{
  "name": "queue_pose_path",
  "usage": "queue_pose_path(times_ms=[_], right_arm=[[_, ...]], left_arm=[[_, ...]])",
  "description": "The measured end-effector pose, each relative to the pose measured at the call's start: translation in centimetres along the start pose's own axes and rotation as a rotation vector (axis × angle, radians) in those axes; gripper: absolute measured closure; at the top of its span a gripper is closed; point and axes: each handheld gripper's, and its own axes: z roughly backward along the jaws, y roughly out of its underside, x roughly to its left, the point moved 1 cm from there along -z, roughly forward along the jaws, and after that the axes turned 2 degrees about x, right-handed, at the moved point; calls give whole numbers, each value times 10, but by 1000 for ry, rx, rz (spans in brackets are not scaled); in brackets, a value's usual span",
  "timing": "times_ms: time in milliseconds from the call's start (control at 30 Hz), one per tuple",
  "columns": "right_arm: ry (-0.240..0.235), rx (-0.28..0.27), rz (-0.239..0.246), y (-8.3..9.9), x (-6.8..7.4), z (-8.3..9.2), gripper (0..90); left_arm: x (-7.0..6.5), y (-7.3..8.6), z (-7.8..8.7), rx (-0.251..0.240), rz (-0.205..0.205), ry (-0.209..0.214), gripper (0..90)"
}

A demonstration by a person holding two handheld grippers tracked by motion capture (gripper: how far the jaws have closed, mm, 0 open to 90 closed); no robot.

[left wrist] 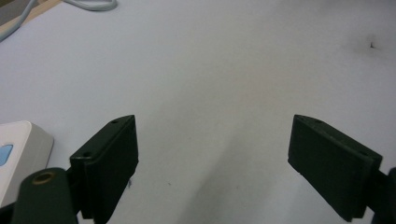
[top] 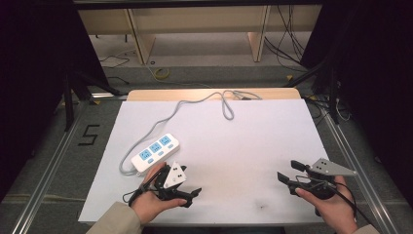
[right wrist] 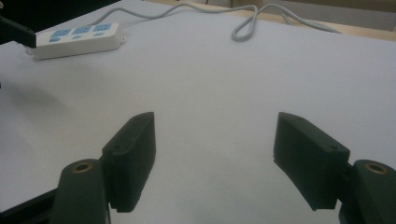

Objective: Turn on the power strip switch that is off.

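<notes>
The power strip (top: pixel 156 153) lies just past the left gripper (top: pixel 190 187), its long side slanting away to the right; both the left gripper and the right gripper (top: pixel 287 175) gape wide, holding nothing.

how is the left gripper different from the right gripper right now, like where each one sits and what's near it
The left gripper sits right beside the white power strip; the right gripper sits at the far side of the table, with bare surface around it. The left gripper's grey plate shows small and steeply tilted, while the right gripper's plate shows broader and flatter. Both have open jaws with nothing between them.
</notes>
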Motion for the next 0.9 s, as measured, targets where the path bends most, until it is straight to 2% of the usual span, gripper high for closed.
queue_pose_path(times_ms=[100, 167, 267, 300, 400, 467, 533, 800, 900], right_arm=[[0, 1, 1, 0, 0, 0, 303], [-2, 0, 2, 0, 1, 0, 303], [-1, 2, 2, 0, 1, 0, 303], [0, 5, 5, 0, 1, 0, 303], [1, 9, 8, 0, 1, 0, 304], [0, 9, 8, 0, 1, -1, 304], [0, 9, 8, 0, 1, -1, 304], [1, 11, 9, 0, 1, -1, 303], [0, 12, 8, 0, 1, -1, 303]], left_arm=[[1, 0, 1, -3, 2, -5, 225], [2, 0, 3, -10, 3, -13, 309], [4, -2, 7, -34, 13, -23, 538], [5, -2, 8, -45, 14, -23, 644], [8, -4, 14, -54, 21, -40, 823], [11, -3, 16, -47, 41, -51, 895], [12, -3, 18, -35, 59, -49, 896], [15, -5, 22, -5, 74, -80, 897], [19, -4, 24, 2, 97, -93, 897]])
